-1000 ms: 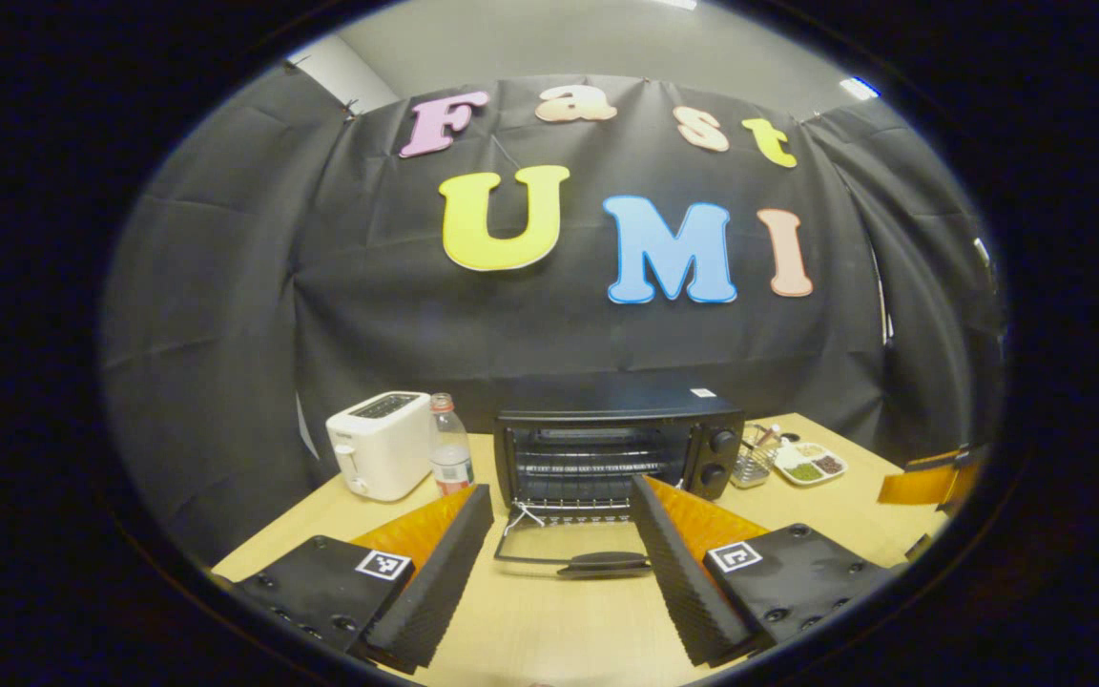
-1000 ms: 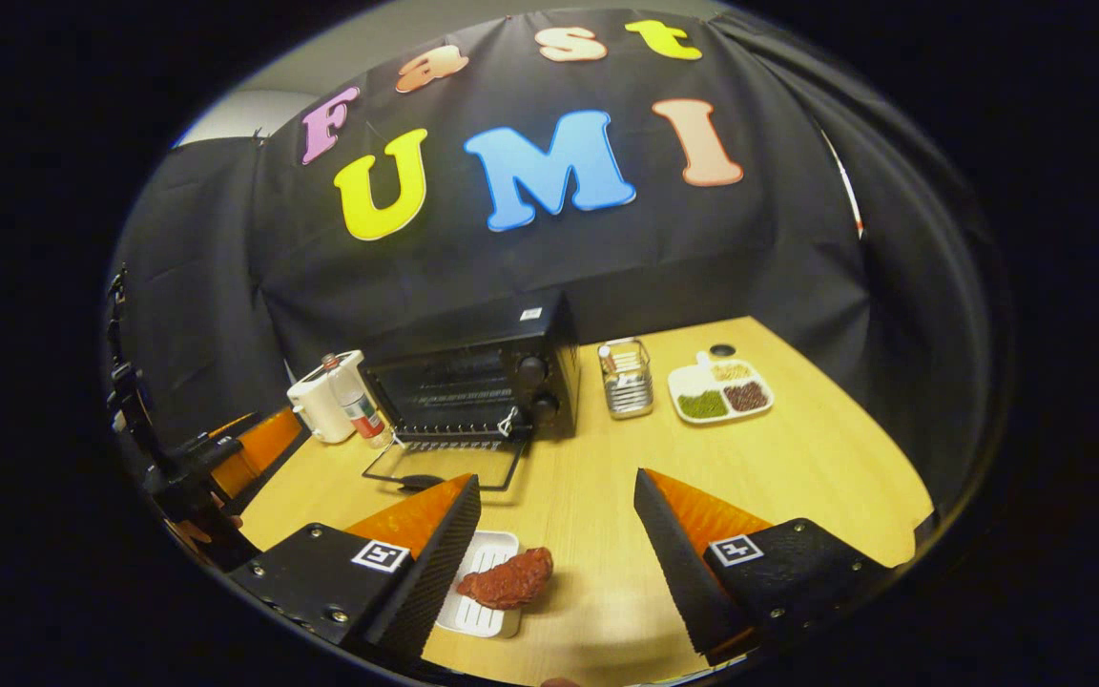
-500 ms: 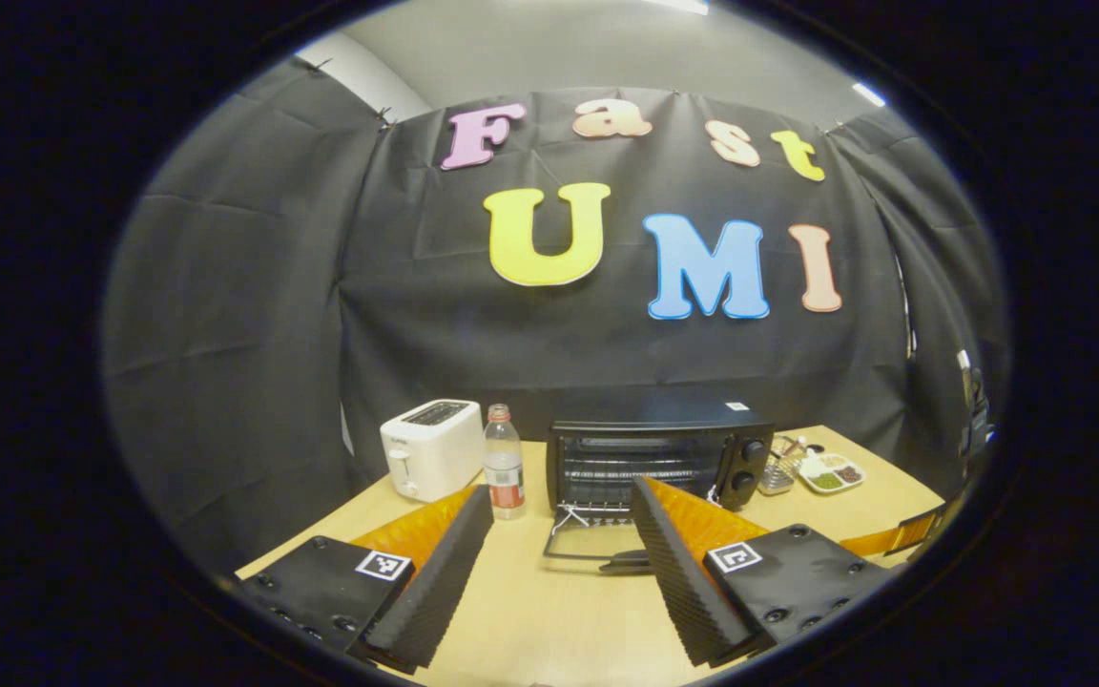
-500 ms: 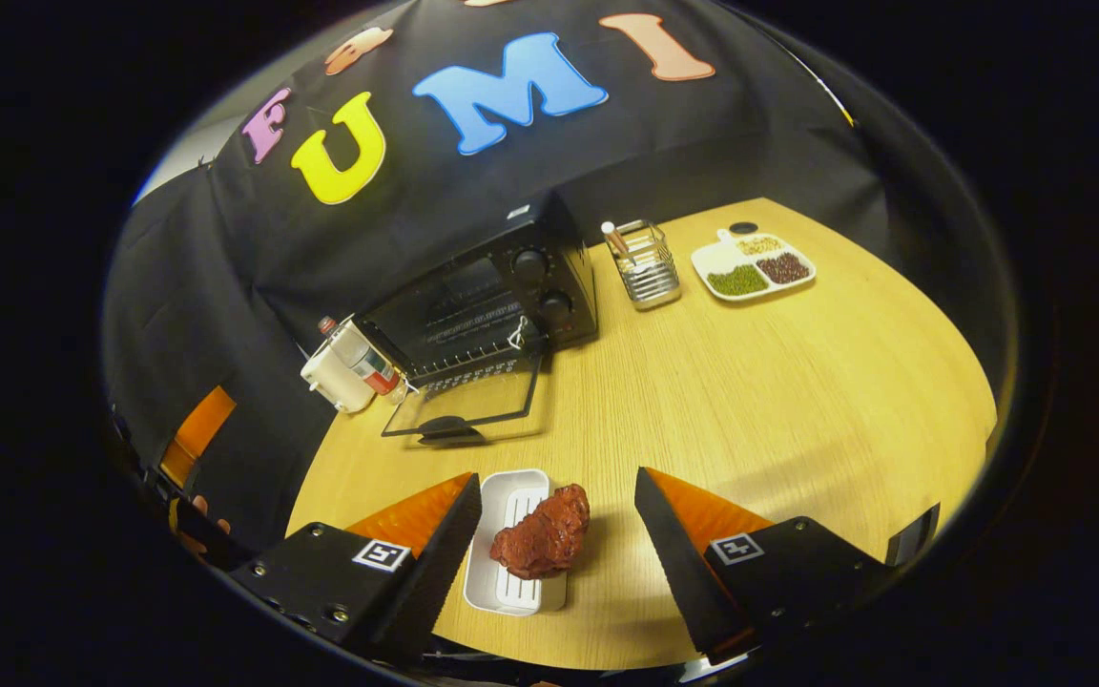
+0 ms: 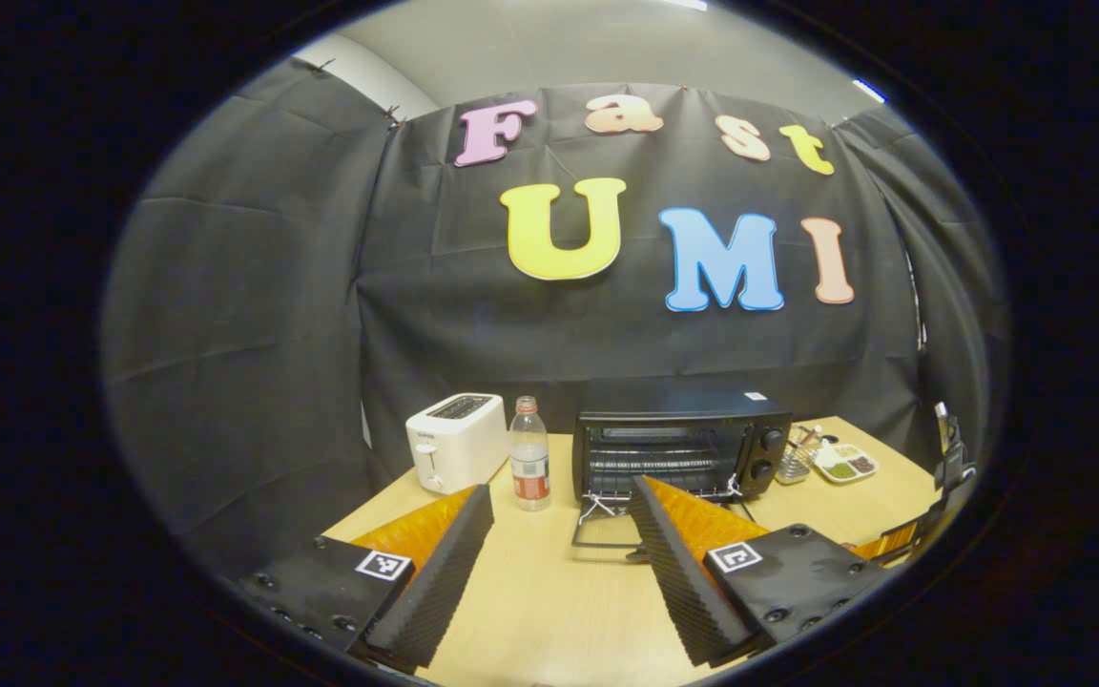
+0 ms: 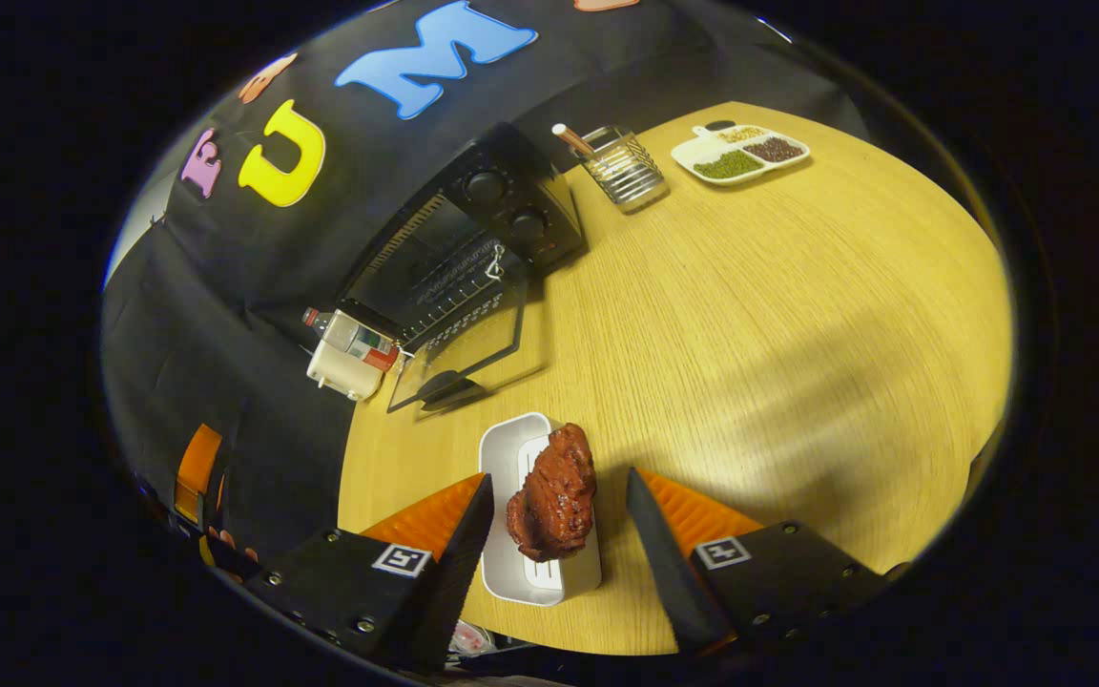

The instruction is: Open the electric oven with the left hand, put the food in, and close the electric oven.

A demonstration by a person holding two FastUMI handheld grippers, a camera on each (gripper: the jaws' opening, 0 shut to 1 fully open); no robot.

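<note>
– Progress so far?
– Oven door (image 6: pixel 459 348) already down flat on the table (image 6: pixel 798 286); electric oven (image 5: pixel 678 441) open near the back edge. Food not yet loaded, closing still ahead.
– And the food (image 6: pixel 554 491)?
– Reddish-brown, lumpy, glazed, resting on a white tray (image 6: pixel 511 458) near the front edge. Right gripper (image 6: pixel 554 544) spread wide, straddling it, not pinching. Left gripper (image 5: pixel 559 563) spread too, holding nothing.

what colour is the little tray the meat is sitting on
White; the tray shows best in the right gripper view, under the reddish-brown meat.
</note>
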